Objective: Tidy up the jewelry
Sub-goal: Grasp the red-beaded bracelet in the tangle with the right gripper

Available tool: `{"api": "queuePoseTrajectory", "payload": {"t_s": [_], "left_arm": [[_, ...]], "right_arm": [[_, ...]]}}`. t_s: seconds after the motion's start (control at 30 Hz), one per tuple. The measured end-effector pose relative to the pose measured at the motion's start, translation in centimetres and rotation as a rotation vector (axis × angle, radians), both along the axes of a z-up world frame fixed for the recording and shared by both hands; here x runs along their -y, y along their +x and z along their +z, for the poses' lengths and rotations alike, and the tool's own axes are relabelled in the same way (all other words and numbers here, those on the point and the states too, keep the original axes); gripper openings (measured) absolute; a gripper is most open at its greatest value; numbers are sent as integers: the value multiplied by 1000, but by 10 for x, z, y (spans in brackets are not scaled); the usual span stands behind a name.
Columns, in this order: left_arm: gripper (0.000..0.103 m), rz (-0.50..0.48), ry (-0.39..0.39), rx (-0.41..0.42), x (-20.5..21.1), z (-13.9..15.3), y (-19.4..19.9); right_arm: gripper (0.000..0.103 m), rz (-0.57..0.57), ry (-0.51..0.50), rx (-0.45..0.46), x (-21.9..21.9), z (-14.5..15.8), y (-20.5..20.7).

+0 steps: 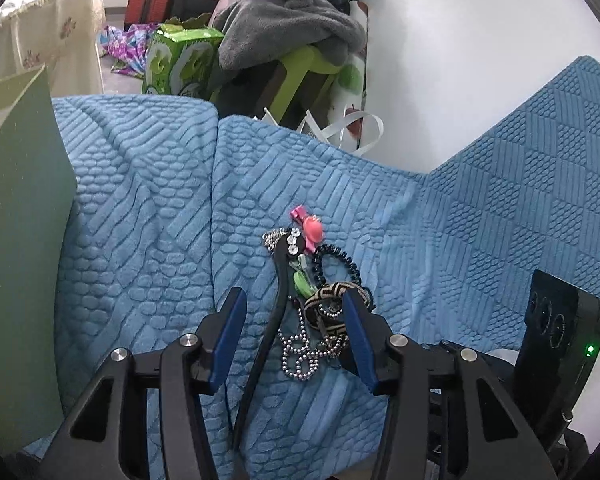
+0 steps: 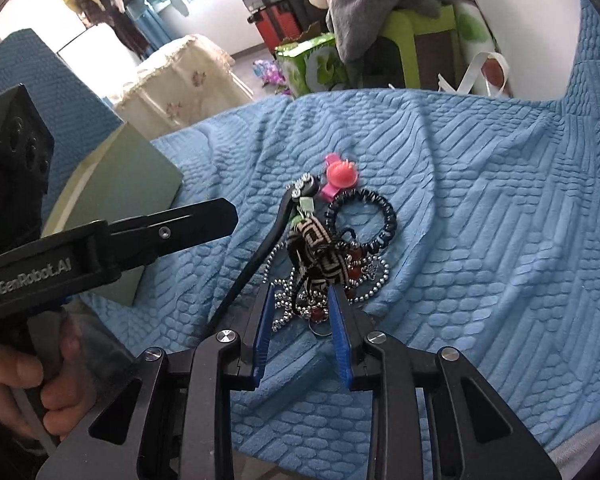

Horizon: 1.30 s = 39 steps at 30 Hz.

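A heap of jewelry lies on a blue textured cover [image 1: 140, 240]: a pink clip [image 1: 312, 228], a black coiled hair tie [image 1: 336, 260], a black headband with rhinestones [image 1: 280, 292], a patterned brown-black scrunchie [image 1: 332, 300] and a silver bead chain [image 1: 300, 356]. My left gripper [image 1: 294, 300] is open, its fingers either side of the headband and chain. In the right wrist view the same heap shows: pink clip [image 2: 340, 174], hair tie [image 2: 360, 220], scrunchie [image 2: 320, 256], headband [image 2: 260, 252]. My right gripper [image 2: 302, 292] is open, its blue pads around the near end of the heap.
A green box lid or board [image 1: 20, 240] stands at the left of the cover, also in the right wrist view [image 2: 132, 184]. Behind the cover are a green carton [image 1: 180, 60], a green stool with grey clothes [image 1: 292, 32] and a white wall. The left gripper's body [image 2: 100, 240] crosses the right view.
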<state>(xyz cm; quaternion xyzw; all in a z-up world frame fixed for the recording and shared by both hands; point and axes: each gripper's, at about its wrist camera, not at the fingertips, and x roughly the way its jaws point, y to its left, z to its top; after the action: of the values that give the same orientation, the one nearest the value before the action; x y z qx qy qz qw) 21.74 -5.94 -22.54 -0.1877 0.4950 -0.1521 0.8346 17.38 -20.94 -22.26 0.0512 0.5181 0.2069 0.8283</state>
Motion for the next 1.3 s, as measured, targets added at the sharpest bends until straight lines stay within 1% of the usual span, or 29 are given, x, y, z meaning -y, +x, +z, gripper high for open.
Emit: {"api": "queuePoseTrajectory", "payload": {"t_s": [0.03,0.07,0.1,0.17,0.27,0.43,0.6,0.63,0.7,0.8,0.97,1.0,1.03,1.13,1.27,1.3], "left_arm": [[48,1,-4,-1,0,-1,0],[44,0,-10,-2,-1,-1,-1],[44,-1,-15,-3,-1,-2,-1],[43,-5,-22,-3,0,-2,-1],[42,-21,-26,-3,3,-3,-1],[42,-70,-9,-10,15,-3,1],[30,-103,0,-27,31,-8,0],[29,-101,0,-38,33,-10,-1],[24,-91,-1,-59,38,-16,0],[19,-66,11,-93,43,-24,1],[18,-26,11,-135,48,-35,3],[14,-20,11,-141,49,-37,3],[13,-14,13,-150,50,-39,5],[13,2,2,-168,51,-42,8],[13,15,10,-175,55,-45,12],[10,14,19,-176,58,-46,13]], "right_arm": [[20,-3,-23,-1,-1,-2,0],[14,-8,-43,0,0,-3,-1],[10,-15,-51,3,0,-3,-2],[5,-31,-55,21,5,1,-4],[3,-50,-70,45,11,7,-7],[2,-101,-56,46,24,12,-8],[1,-148,-54,63,36,18,-6],[1,-159,-52,67,40,19,-6],[1,-175,-46,65,44,20,-5],[1,-190,-26,52,48,19,-4],[1,-205,26,39,54,20,-2],[1,-206,33,36,54,20,-2],[1,-208,37,35,54,20,-2],[2,-214,51,30,56,20,-2],[4,-220,68,22,57,19,-1],[4,-219,75,17,58,19,-1]]}}
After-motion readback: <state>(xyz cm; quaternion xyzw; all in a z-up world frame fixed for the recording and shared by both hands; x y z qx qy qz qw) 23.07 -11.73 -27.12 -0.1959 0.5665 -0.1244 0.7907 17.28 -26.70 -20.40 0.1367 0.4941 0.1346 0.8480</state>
